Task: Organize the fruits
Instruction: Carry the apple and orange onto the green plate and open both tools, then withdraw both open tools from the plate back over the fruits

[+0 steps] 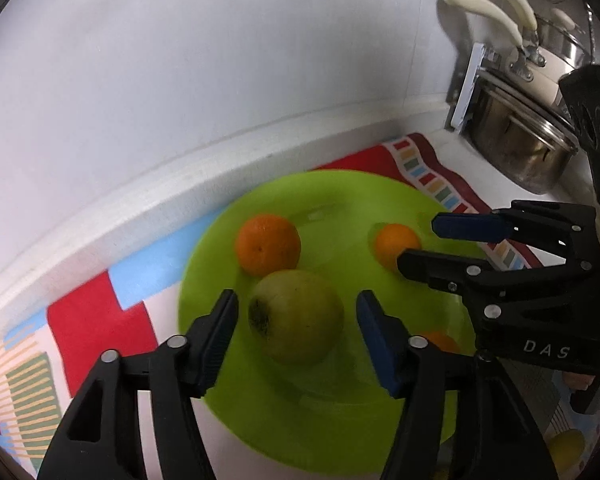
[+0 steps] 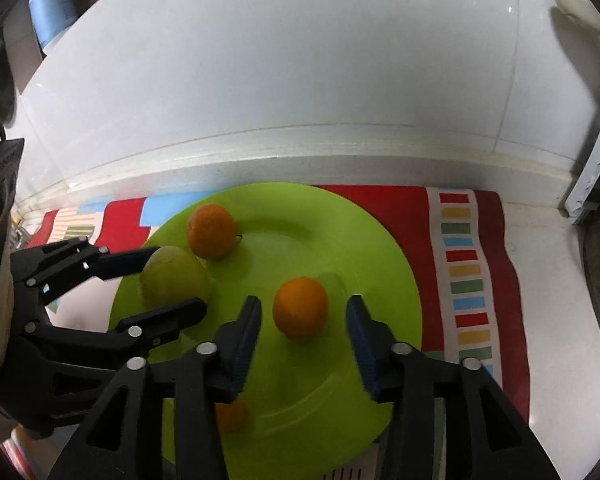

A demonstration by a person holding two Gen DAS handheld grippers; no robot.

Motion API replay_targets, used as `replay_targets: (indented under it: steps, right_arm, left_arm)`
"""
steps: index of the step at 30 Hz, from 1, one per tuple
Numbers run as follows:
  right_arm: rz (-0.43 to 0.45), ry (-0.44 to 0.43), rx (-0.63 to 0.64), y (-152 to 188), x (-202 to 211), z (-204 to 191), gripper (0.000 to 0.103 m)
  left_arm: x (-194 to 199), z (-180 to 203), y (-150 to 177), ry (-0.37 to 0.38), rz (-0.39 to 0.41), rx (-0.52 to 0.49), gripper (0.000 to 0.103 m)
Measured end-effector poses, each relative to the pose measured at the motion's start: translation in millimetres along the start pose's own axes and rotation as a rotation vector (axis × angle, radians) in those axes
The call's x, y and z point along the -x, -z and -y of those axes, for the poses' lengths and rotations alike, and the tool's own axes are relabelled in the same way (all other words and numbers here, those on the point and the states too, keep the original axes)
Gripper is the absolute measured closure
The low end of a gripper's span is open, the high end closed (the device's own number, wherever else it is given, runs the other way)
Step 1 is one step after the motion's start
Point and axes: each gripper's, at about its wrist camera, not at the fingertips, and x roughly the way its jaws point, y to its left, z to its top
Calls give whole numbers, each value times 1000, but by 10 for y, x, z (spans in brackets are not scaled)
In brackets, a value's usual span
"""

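Both grippers open, holding nothing: left gripper (image 1: 296,334) straddles green apple (image 1: 296,316), right gripper (image 2: 304,338) straddles orange (image 2: 300,307) on plate (image 2: 380,248); round, firm, prob rolls, so grip across widest part.

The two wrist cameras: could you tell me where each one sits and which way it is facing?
Left wrist: sits on the left gripper, looking down past its open fingers at the green apple on the green plate; the right gripper shows alongside.
Right wrist: sits on the right gripper, looking down at an orange between its open fingers; the left gripper shows alongside.
Shared: plate, apple, oranges, patterned cloth, white wall.
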Motion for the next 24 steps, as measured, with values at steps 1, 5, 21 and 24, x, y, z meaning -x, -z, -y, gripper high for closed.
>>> replay_targets:
  steps: [1,5,21,24]
  right_arm:
    - [4,3,3,7,26,-5,57]
    - [29,20,-2,47,194,-38,57]
    - [207,119,5,350,1343,-436,50]
    - [225,132,-7,439,1538,-501,49]
  left_arm:
    - [48,2,3,-8,9,-5,42]
    - [236,7,15,-28,41,-10,39]
    - [1400,228,169,-53,230,-40,24]
    - [1597,295,239,-54,261,-51,23]
